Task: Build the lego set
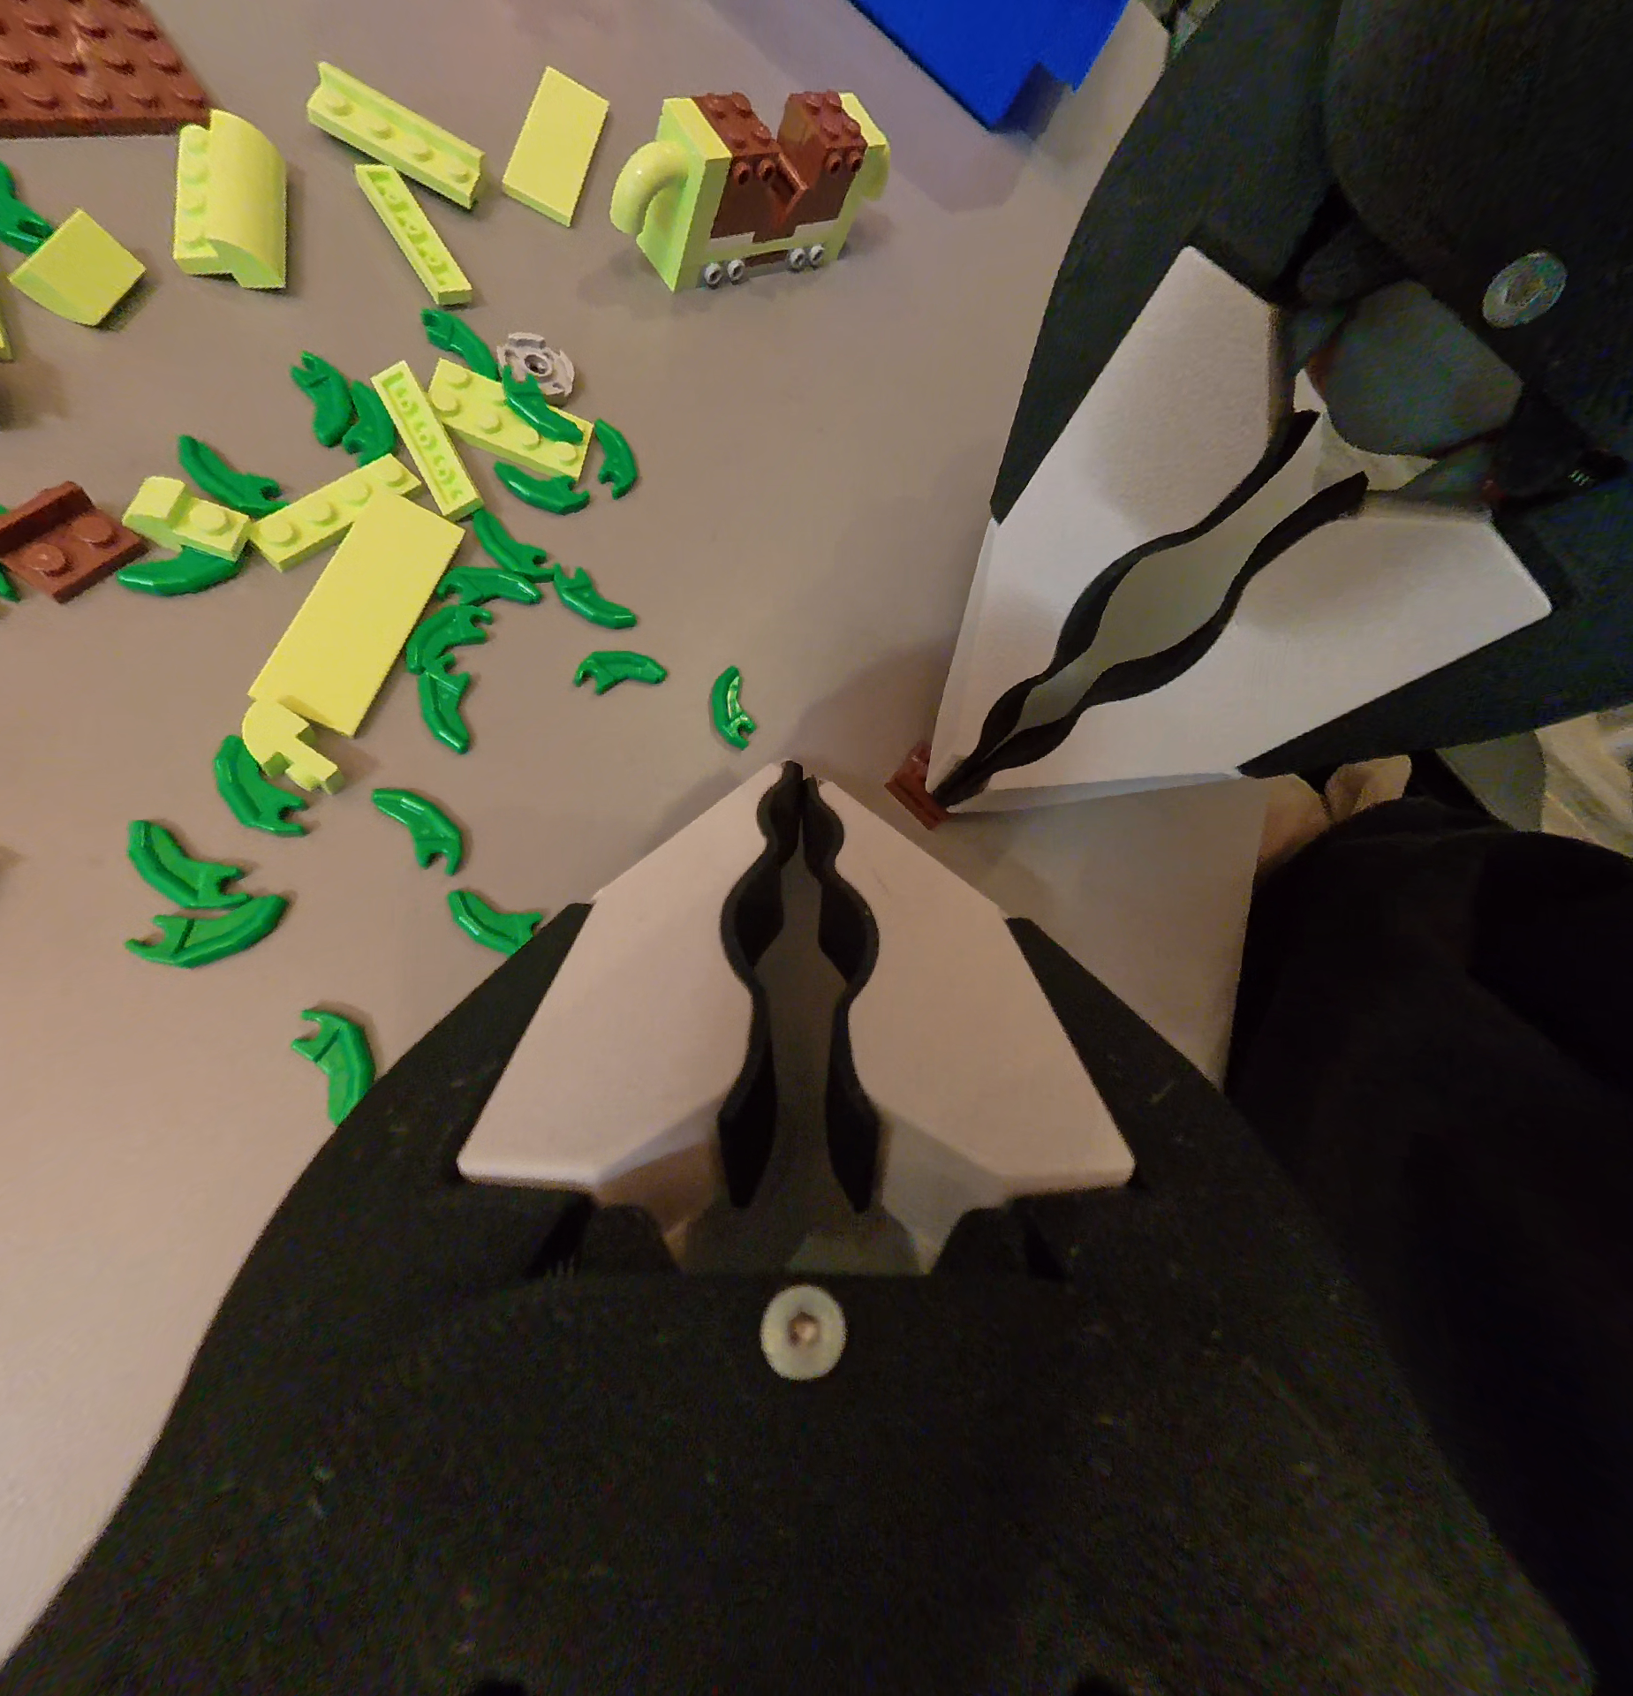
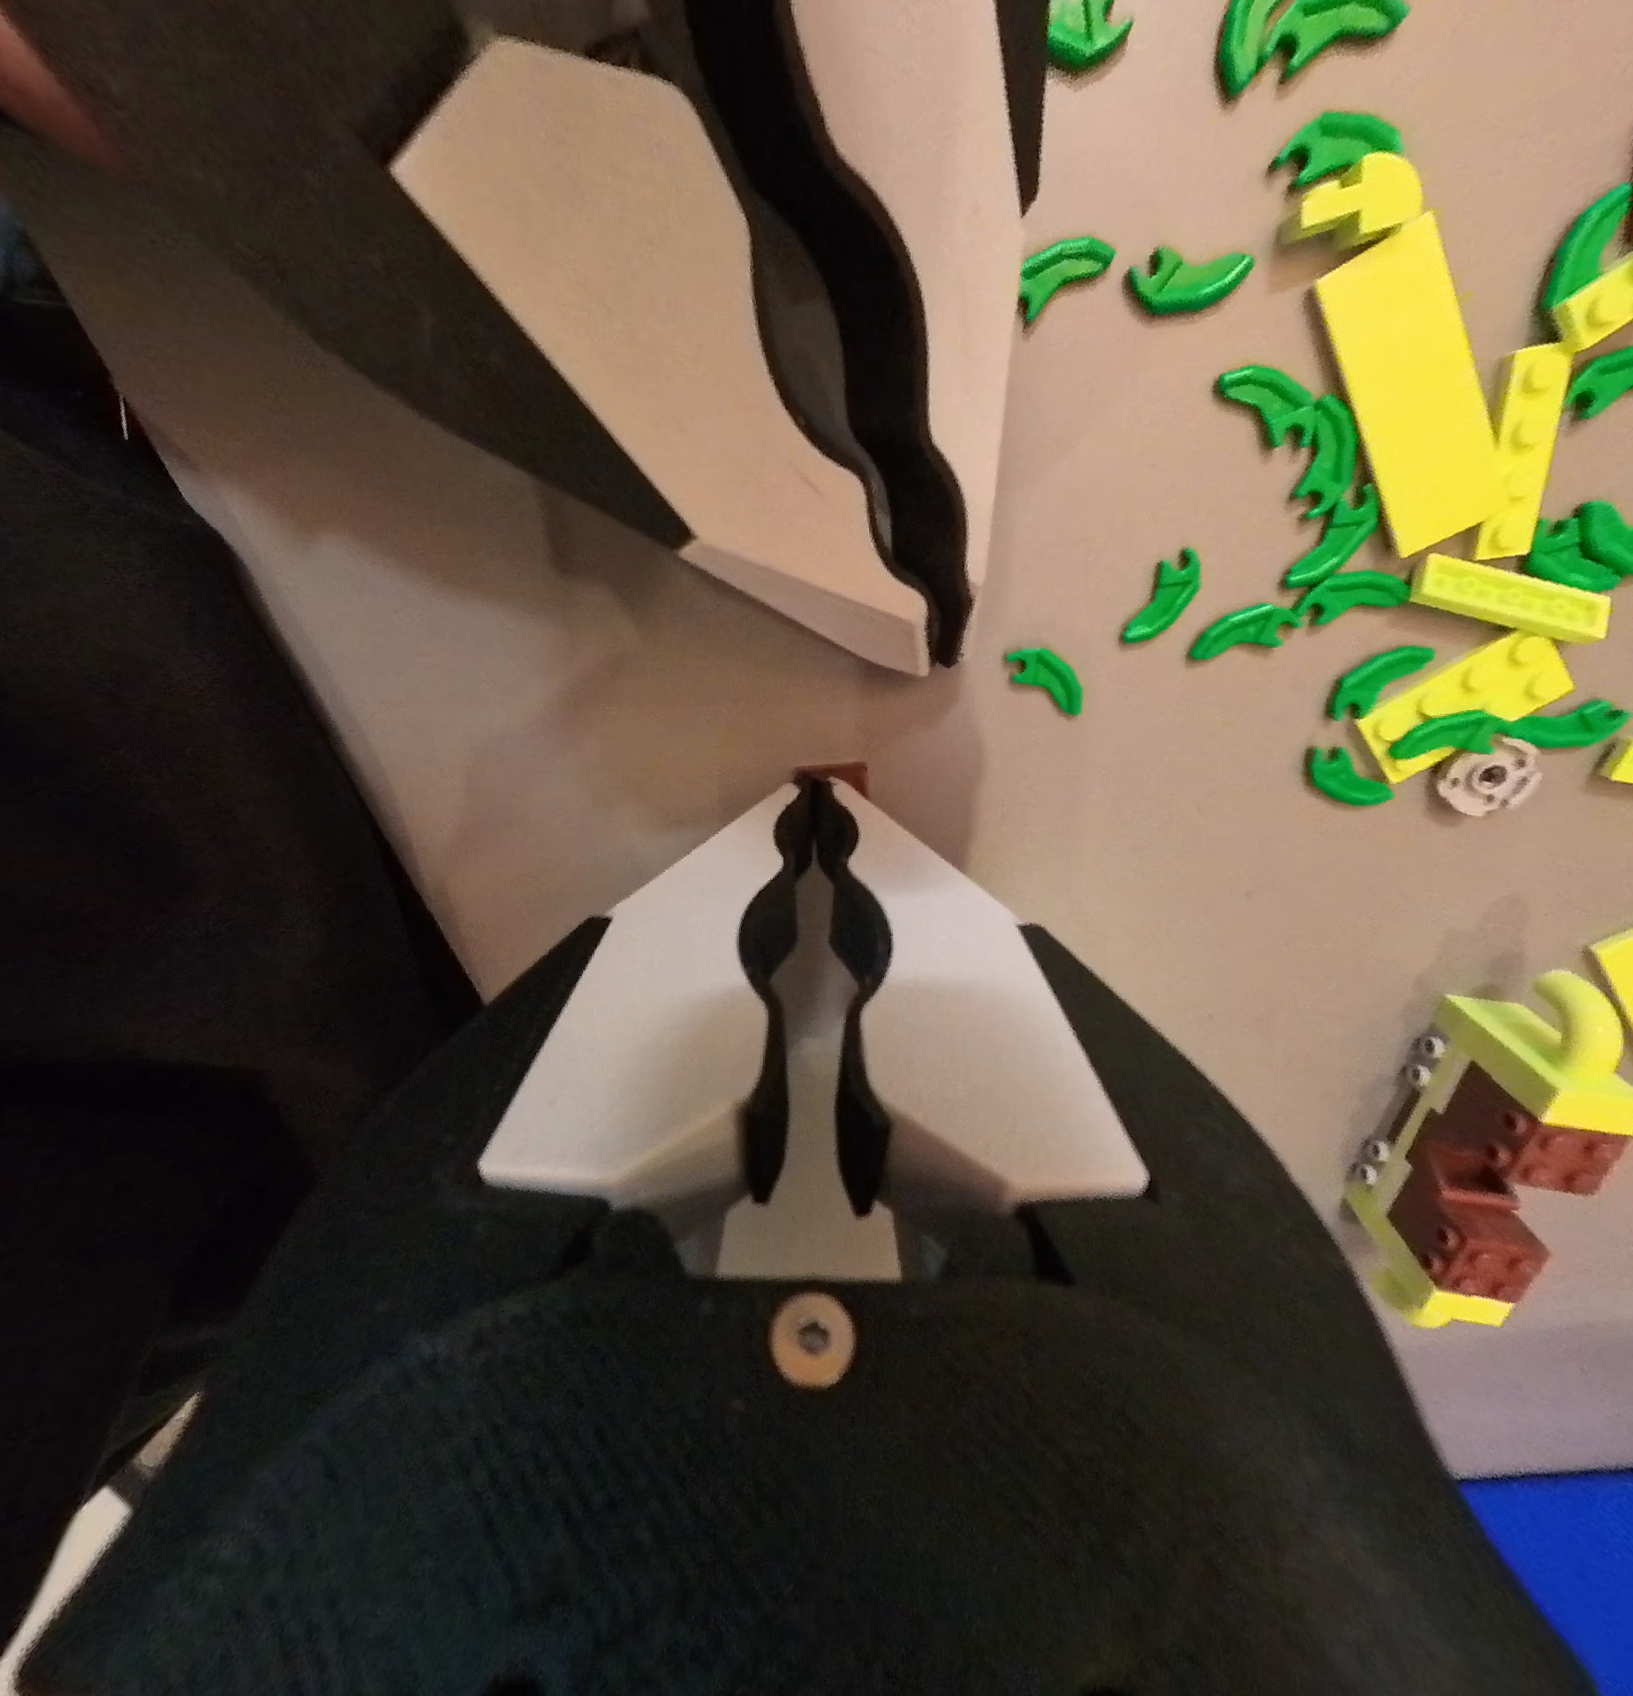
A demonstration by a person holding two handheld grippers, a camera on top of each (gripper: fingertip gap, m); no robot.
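The right gripper [image 2: 817,789] pinches a small brown brick [image 1: 915,787] at its fingertips, low over the near right of the grey table [image 1: 794,477]; the left gripper [image 1: 799,780] is pinched together on nothing visible — a steady carry toward the half-built lime-and-brown assembly [image 1: 748,197], far off, seems wise; green leaf pieces [image 1: 445,642] litter the left.

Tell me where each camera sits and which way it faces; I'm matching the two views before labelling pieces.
Left wrist view: on the left gripper, looking down its shut fingers at the grey table; the right gripper enters from the right, pinching a small brown piece.
Right wrist view: on the right gripper, facing the left gripper; dark clothing shows left.
Shared: both grippers, the brown piece, green leaf pieces, the lime-and-brown assembly.
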